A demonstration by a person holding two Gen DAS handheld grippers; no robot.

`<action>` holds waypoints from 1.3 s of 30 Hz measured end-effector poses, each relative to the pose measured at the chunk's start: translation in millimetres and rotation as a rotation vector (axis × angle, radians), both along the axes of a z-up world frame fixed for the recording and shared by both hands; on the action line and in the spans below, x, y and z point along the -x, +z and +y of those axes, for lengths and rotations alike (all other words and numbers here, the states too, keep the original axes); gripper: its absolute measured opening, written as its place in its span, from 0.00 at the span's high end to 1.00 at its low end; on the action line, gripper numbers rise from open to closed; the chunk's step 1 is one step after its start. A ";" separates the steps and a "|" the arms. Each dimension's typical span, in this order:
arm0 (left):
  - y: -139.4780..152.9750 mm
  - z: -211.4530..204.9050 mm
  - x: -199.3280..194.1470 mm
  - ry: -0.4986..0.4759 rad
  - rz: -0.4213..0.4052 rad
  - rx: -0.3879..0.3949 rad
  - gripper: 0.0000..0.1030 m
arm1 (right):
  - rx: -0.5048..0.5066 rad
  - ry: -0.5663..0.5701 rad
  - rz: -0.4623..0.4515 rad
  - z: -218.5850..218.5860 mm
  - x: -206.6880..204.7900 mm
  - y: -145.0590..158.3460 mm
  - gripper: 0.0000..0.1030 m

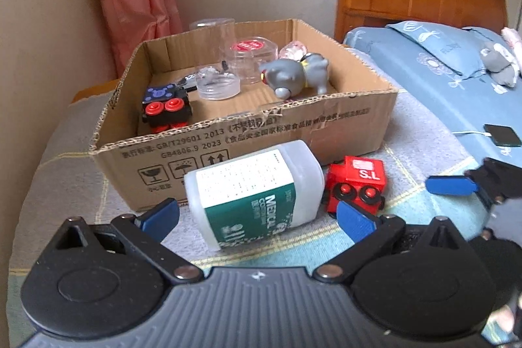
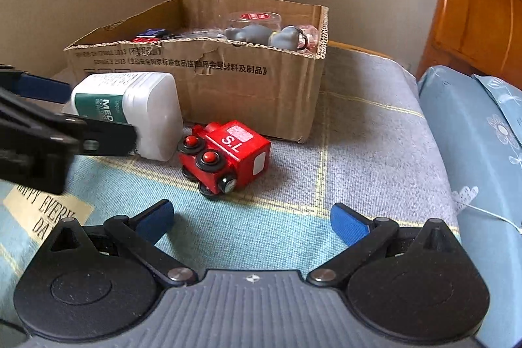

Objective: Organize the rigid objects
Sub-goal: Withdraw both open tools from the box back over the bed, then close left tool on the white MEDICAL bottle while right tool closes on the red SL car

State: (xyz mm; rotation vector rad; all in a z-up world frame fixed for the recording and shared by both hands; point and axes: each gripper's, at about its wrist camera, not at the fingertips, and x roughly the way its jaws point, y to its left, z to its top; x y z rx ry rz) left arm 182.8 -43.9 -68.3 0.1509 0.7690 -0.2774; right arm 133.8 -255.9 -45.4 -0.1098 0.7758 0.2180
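Cardboard box [image 1: 342, 132]: held 1 grey animal figure [image 1: 297, 74], clear jars [image 1: 254, 54], 1 black toy block [image 1: 166, 106].
White bottle [image 1: 254, 191]: lay against box front, between spread left hand-held gripper [image 1: 257, 214]; best pinched mid-body, squarely.
Red toy train [image 2: 225, 157]: beside bottle; right hand-held gripper [image 2: 251, 222] spread, empty.

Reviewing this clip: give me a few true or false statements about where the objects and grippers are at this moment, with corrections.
1. The white bottle lies on its side outside the cardboard box. True.
2. The red toy train is inside the box. False: it sits on the blanket, in front of the box.
3. The left gripper is shut on the bottle. False: its jaws are open, either side of the bottle.
4. The grey animal figure is in the box. True.
5. The right gripper is open and empty. True.
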 end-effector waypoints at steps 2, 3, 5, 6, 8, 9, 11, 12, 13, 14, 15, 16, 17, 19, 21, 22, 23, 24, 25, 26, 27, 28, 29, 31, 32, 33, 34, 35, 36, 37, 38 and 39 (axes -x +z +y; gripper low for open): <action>-4.3 -2.8 -5.2 0.016 0.004 0.006 0.01 | -0.001 0.005 -0.006 -0.5 0.8 0.1 0.00; -6.3 -3.0 -8.1 0.026 0.011 0.016 0.01 | -0.001 0.004 -0.008 -0.3 1.4 0.3 0.00; -9.1 -2.3 -12.7 0.038 0.020 0.041 0.01 | -0.001 0.006 -0.011 -0.3 1.8 0.5 0.00; -10.4 -1.9 -14.5 0.049 0.021 0.045 0.01 | -0.001 0.007 -0.012 0.2 0.8 0.3 0.00; -12.9 -0.6 -17.6 0.065 0.022 0.041 0.01 | -0.002 0.010 -0.015 -0.1 1.1 0.1 0.00; -13.9 0.8 -18.3 0.072 0.022 0.035 0.01 | -0.003 0.011 -0.017 -0.5 1.5 0.0 0.00; -14.6 5.1 -18.5 0.073 0.021 0.021 0.01 | -0.003 0.014 -0.020 -0.9 1.9 -0.2 0.00; -14.3 7.5 -17.8 0.071 0.018 0.013 0.01 | -0.004 0.015 -0.022 -1.1 2.0 -0.2 0.00; -13.7 10.7 -15.9 0.073 0.011 -0.003 0.01 | -0.004 0.017 -0.023 -1.4 2.1 -0.1 0.00; -13.2 13.2 -14.5 0.077 0.002 -0.019 0.01 | -0.004 0.019 -0.024 -1.8 2.3 -0.1 0.00; -12.7 16.8 -12.3 0.081 -0.009 -0.042 0.01 | -0.005 0.020 -0.025 -2.0 2.4 0.1 0.00; -12.5 20.1 -10.7 0.086 -0.014 -0.058 0.01 | -0.004 0.021 -0.024 -2.3 2.5 0.6 0.00; -12.4 24.5 -9.1 0.095 -0.018 -0.069 0.01 | -0.004 0.020 -0.023 -2.2 2.6 0.9 0.00; -12.8 32.5 -7.3 0.110 -0.018 -0.061 0.01 | -0.003 0.021 -0.020 -2.2 2.3 1.7 0.00; -14.2 37.8 -9.1 0.117 -0.009 -0.034 0.01 | -0.003 0.028 -0.019 -1.8 0.1 2.0 0.00; -15.1 38.9 -11.5 0.125 -0.001 -0.021 0.01 | -0.003 0.036 -0.019 -1.4 -2.6 2.2 0.00; -16.1 39.8 -13.9 0.135 0.008 -0.011 0.01 | -0.004 0.044 -0.019 -0.8 -4.2 2.6 0.00; -16.8 40.2 -15.6 0.145 0.015 -0.003 0.01 | -0.003 0.054 -0.017 -0.2 -6.7 3.1 0.00; -17.4 40.6 -16.9 0.154 0.019 0.007 0.01 | -0.003 0.067 -0.016 0.6 -10.2 3.4 0.00; -18.5 41.2 -17.7 0.156 0.023 0.016 0.01 | -0.004 0.078 -0.016 0.6 -12.5 3.7 0.00; -19.4 41.7 -18.4 0.157 0.027 0.023 0.01 | -0.004 0.092 -0.017 1.1 -15.7 3.8 0.00; -20.2 42.5 -18.9 0.159 0.029 0.028 0.01 | -0.005 0.107 -0.018 1.3 -19.3 3.9 0.00; -21.3 43.3 -19.6 0.161 0.032 0.031 0.01 | -0.007 0.121 -0.019 1.6 -22.6 3.8 0.00; -22.9 44.8 -21.0 0.164 0.038 0.039 0.01 | -0.008 0.146 -0.020 2.2 -28.0 4.2 0.00; -23.6 45.7 -22.1 0.166 0.044 0.048 0.01 | -0.007 0.160 -0.019 2.9 -31.1 4.6 0.00; -24.1 46.3 -22.8 0.168 0.047 0.055 0.01 | -0.008 0.175 -0.020 3.4 -32.9 4.5 0.00; -24.7 46.7 -23.6 0.169 0.050 0.059 0.01 | -0.008 0.189 -0.022 3.6 -35.0 4.7 0.00; -25.3 46.6 -24.1 0.168 0.051 0.060 0.01 | -0.007 0.202 -0.022 4.1 -37.2 5.1 0.00; -25.7 46.4 -24.5 0.168 0.051 0.060 0.01 | -0.006 0.213 -0.023 5.3 -38.9 5.7 0.00; -25.9 46.0 -24.4 0.168 0.050 0.059 0.01 | -0.006 0.225 -0.025 5.8 -40.0 5.9 0.00; -25.8 45.7 -24.4 0.168 0.049 0.059 0.01 | -0.006 0.233 -0.026 6.1 -40.4 6.1 0.00; -25.5 46.0 -24.2 0.169 0.048 0.061 0.02 | -0.006 0.241 -0.027 6.7 -40.5 6.8 0.01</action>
